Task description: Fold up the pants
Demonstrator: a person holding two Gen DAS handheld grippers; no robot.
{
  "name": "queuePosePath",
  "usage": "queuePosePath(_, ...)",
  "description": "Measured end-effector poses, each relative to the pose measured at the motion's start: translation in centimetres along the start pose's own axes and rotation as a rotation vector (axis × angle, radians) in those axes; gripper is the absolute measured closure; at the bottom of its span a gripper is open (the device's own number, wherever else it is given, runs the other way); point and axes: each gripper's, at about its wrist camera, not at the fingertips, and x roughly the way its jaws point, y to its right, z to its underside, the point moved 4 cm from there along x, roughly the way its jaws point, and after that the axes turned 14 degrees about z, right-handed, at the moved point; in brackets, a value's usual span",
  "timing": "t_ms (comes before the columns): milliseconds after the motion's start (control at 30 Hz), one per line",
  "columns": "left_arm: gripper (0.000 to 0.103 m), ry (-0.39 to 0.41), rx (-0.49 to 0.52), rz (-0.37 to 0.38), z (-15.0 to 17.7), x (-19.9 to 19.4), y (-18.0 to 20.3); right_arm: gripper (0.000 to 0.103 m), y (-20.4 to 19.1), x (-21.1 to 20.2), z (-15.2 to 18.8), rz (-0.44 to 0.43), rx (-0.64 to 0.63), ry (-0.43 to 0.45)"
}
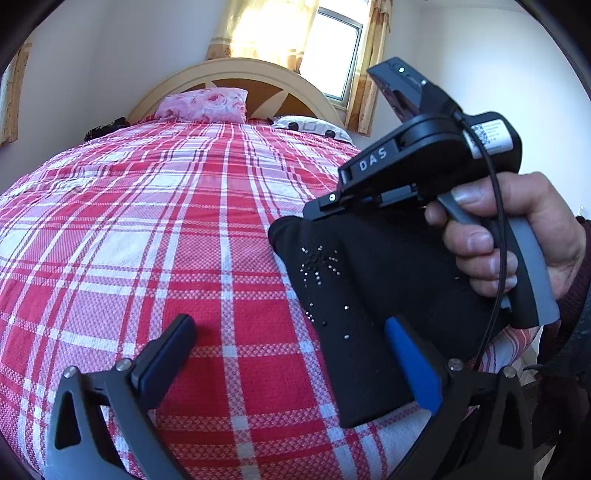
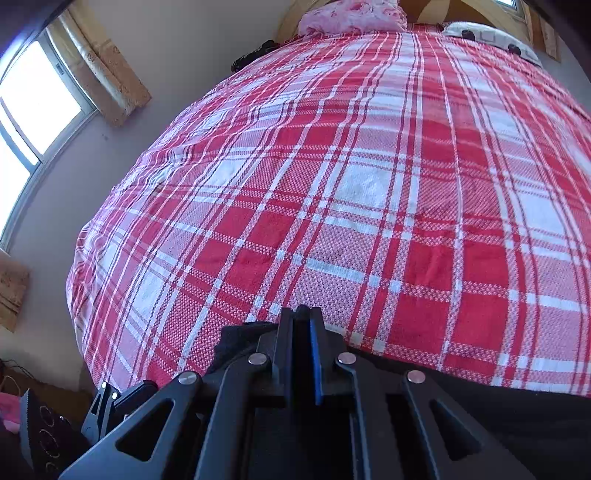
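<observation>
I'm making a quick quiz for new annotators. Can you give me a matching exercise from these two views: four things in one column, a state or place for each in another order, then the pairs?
Things:
1. left gripper
2. right gripper
3. black pants
4. pink floral pillow

States or places:
A. leaning on the headboard
B. hanging above the plaid bedspread
C. fingers wide apart, holding nothing
D. clamped on dark cloth

Pairs: 1-C, 2-D, 3-B, 4-A

The right gripper (image 2: pixel 301 325) has its jaws pressed together on black pants (image 2: pixel 236 339) above the red plaid bedspread (image 2: pixel 369 184) — pink pillow (image 2: pixel 351 14) far off.
</observation>
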Motion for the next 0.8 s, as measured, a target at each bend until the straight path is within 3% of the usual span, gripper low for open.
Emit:
queuePosePath(167, 0.0, -0.001, 0.001, 0.0, 0.0, 0.0, 0.0, 0.086, -0.1, -1.5, 0.0, 0.015, -0.014, 0.047)
queuePosePath(233, 0.0, -0.004, 0.001, 0.003, -0.1, 0.0, 0.0, 0.078, 0.1, -1.9, 0.1, 0.033, -0.017, 0.064)
queuePosePath(300, 0.0, -0.006, 0.0, 0.005, -0.1, -0.1, 0.0, 0.064, 0.6, -2.5, 0.3, 0.054, 0.003, 0.081)
queuePosePath(400, 0.0, -0.003, -0.015, 0.007, -0.3, -0.4, -0.2, 0.064, 1.8, -4.6, 1.3, 0.091, 0.048, 0.128)
queuePosePath(467, 0.0, 0.013, -0.028, -0.011, -0.5, -0.8, -0.6, 0.064, 2.5, -6.8, 2.7, 0.124, 0.073, 0.175)
queuePosePath(600, 0.0, 0.022, -0.051, -0.031, -0.5, -1.1, -1.4, 0.064, 2.9, -10.2, 7.7, 0.109, 0.07, 0.237)
queuePosePath(733, 0.0, 0.006, -0.019, -0.054, -0.2, -0.7, -0.9, 0.063, 3.5, -9.4, 13.4, 0.15, 0.018, 0.184)
queuePosePath(800, 0.0, 0.001, -0.023, -0.045, -0.4, -0.8, -0.8, 0.063, 3.8, -9.0, 14.8, 0.143, -0.017, 0.213)
